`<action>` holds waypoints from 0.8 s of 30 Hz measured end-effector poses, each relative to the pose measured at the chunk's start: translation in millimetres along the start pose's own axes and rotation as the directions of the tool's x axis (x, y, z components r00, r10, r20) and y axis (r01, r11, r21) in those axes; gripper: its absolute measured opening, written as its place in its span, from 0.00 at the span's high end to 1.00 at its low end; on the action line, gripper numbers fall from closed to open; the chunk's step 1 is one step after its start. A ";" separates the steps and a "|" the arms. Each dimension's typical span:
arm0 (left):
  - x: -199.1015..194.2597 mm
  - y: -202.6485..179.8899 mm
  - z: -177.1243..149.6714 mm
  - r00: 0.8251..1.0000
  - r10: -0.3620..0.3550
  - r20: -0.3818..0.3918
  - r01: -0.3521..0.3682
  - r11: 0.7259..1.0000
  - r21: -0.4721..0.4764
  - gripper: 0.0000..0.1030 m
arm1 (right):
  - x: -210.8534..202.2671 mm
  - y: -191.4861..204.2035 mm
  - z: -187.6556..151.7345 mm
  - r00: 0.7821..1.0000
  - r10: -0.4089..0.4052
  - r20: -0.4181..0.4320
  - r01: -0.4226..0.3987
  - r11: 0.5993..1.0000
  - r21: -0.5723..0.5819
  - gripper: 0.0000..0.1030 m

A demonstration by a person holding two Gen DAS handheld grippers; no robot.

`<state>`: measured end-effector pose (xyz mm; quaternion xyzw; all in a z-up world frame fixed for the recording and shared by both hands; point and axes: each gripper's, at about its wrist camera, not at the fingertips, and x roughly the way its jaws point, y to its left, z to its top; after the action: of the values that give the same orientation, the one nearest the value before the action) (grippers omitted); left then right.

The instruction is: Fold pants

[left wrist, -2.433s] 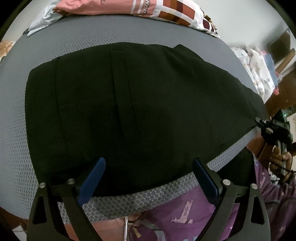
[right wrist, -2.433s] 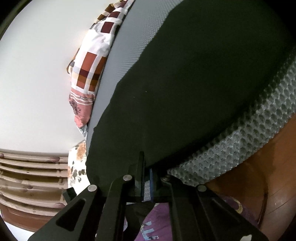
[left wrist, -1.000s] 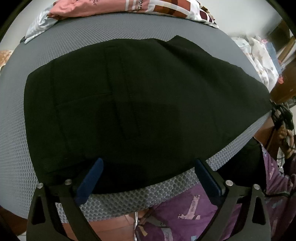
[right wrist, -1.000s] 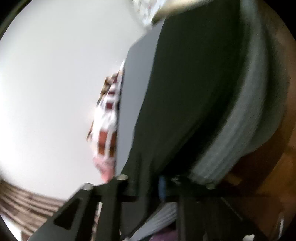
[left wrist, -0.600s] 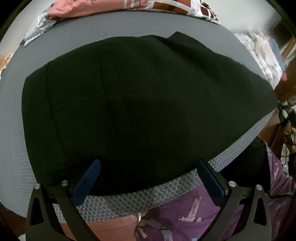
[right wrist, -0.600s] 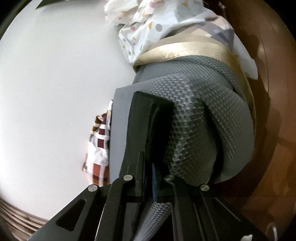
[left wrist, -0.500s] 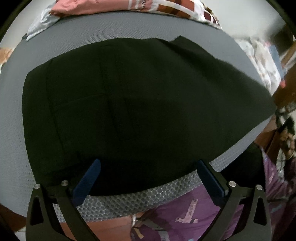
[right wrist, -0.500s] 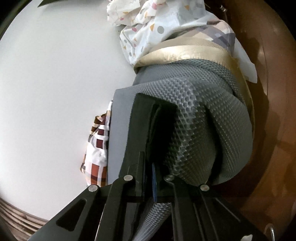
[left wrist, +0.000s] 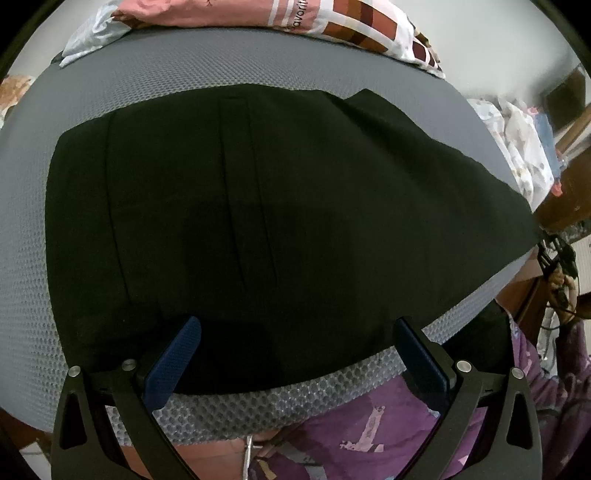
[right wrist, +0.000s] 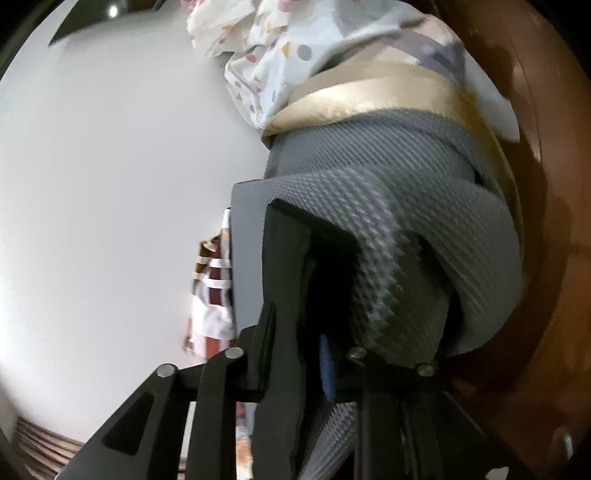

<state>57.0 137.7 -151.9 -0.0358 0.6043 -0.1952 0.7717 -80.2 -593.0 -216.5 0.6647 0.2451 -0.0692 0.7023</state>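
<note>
The black pants [left wrist: 266, 206] lie flat across the grey mesh mattress [left wrist: 221, 62], waist at the left, legs running right. My left gripper [left wrist: 295, 354] is open and empty, hovering over the pants' near edge. My right gripper [right wrist: 314, 354] is shut on the pants' leg end [right wrist: 284, 266] at the mattress's right end; it shows small in the left wrist view [left wrist: 554, 254]. The fabric hangs edge-on between the fingers.
A pink and checked pillow [left wrist: 295, 18] lies along the far edge of the mattress. Patterned white bedding [right wrist: 295, 48] and a gold cushion [right wrist: 369, 96] sit past the mattress's right end. Brown wooden furniture [right wrist: 546, 184] stands to the right. My purple-clad legs [left wrist: 369, 435] are below.
The right gripper has swung from the pants' near side round to the leg end at the mattress's right end, still clamped on fabric. The left gripper has hardly moved.
</note>
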 end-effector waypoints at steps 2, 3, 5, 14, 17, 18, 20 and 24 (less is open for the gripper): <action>-0.7 1.3 0.0 1.000 -0.004 0.002 0.004 1.000 -0.006 0.00 | 5.6 13.4 4.6 0.994 -0.108 -0.007 0.107 0.992 -0.071 0.91; -1.3 2.9 -0.7 1.000 -0.005 0.002 0.005 1.000 -0.008 0.00 | 5.4 19.0 5.6 0.992 -0.122 -0.005 0.121 0.988 -0.096 0.92; -1.8 3.9 -1.6 1.000 -0.003 0.005 0.003 1.000 -0.006 0.01 | -0.6 35.4 6.8 0.987 -0.153 0.041 0.158 0.970 -0.185 0.92; -3.4 5.0 -2.4 1.000 -0.009 0.017 0.009 1.000 -0.016 0.00 | -0.6 11.7 9.6 0.994 -0.097 0.045 0.102 0.987 -0.124 0.78; -4.4 5.0 -1.0 1.000 -0.018 0.019 0.019 0.999 -0.028 0.00 | 2.4 16.9 8.9 0.996 -0.077 0.047 0.082 0.989 -0.126 0.65; -6.2 7.2 -1.5 0.999 -0.027 0.024 0.028 0.999 -0.037 0.00 | 4.6 21.4 8.8 0.994 -0.098 0.050 0.104 0.983 -0.149 0.65; -10.3 11.3 0.2 0.998 -0.050 0.038 0.052 0.996 -0.066 0.00 | 11.2 26.7 6.9 0.991 -0.122 0.049 0.129 0.977 -0.169 0.69; -20.4 21.0 2.5 0.993 -0.097 0.069 0.105 0.986 -0.126 0.00 | 14.4 24.9 8.2 0.977 -0.202 0.063 0.210 0.960 -0.186 0.94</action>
<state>60.8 163.6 -138.6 -0.1225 0.5884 -0.1933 0.7755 -55.1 -595.0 -200.4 0.5630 0.3032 -0.1325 0.7573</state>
